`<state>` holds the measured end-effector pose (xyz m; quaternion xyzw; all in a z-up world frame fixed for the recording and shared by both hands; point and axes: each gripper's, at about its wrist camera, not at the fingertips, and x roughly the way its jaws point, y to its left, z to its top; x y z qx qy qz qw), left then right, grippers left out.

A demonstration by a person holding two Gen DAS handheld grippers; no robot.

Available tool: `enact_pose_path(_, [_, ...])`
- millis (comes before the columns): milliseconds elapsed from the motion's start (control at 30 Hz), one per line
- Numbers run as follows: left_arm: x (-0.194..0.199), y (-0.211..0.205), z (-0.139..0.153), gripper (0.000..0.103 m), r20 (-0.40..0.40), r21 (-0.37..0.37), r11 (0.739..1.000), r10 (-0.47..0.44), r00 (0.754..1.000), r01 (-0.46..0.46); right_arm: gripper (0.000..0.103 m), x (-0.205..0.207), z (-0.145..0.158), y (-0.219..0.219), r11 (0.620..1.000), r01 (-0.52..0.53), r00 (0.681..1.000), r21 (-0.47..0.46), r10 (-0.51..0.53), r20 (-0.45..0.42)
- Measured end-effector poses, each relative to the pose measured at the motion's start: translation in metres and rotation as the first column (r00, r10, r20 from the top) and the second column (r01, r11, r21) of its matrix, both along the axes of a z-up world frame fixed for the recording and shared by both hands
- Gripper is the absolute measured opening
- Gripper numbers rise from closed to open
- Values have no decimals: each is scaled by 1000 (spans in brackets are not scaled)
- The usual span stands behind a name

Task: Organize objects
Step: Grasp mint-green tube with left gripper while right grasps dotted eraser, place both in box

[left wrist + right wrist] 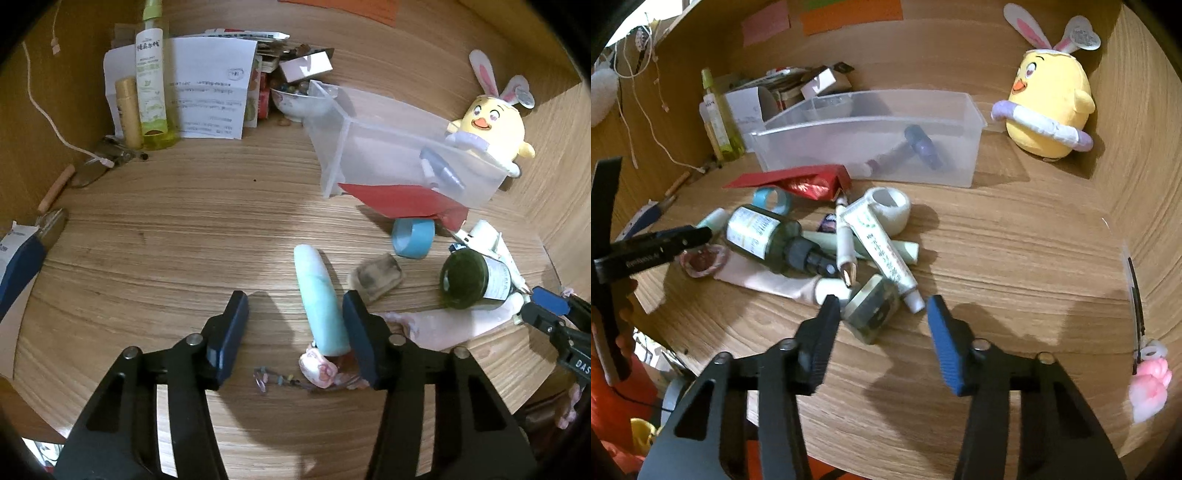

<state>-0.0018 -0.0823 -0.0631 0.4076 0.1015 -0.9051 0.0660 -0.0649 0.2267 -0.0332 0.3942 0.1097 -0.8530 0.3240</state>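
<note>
In the left wrist view my left gripper (295,299) stands open over the wooden desk. A pale teal tube (321,291) lies between its fingers, close against the right finger (356,325) and apart from the left one. A pink charm (319,369) lies at the tube's near end. In the right wrist view my right gripper (883,301) is open around a small dark jar with a cream lid (873,310); the pads do not press on it. Behind the jar is a pile with a dark green bottle (764,236), a white printed tube (882,251) and a white tape roll (890,210).
A clear plastic bin (871,147) holding a purple item stands behind the pile, with a yellow plush chick (1049,110) to its right. A red envelope (402,201), blue tape roll (412,236), spray bottle (149,85), papers (210,88) and a bowl (299,99) crowd the back.
</note>
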Motion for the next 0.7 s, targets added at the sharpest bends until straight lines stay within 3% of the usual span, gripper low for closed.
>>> enact_pose_path(133, [-6, -2, -1, 54, 6, -5, 1000, -11, 1000, 11, 26, 0, -4, 3, 1000, 7, 1000, 29, -7, -5])
enact_pose_path(267, [-18, -2, -1, 52, 7, -27, 1000, -16, 1000, 16, 25, -3, -7, 2, 1000, 16, 1000, 26, -16, -1])
enact_pose_path(400, [-25, 0, -2, 24, 2, -50, 998, -23, 1000, 23, 22, -7, -8, 0, 1000, 30, 1000, 10, -30, -5])
enact_pose_path(433, [-26, 0, -2, 24, 0, -54, 998, -23, 1000, 23, 16, -9, -8, 0, 1000, 31, 1000, 6, -31, -2])
enact_pose_path(700, [-19, -5, 0, 24, -17, -32, 999, 0, 1000, -1, 15, -9, 4, 12, 999, 19, 1000, -36, -19, 5])
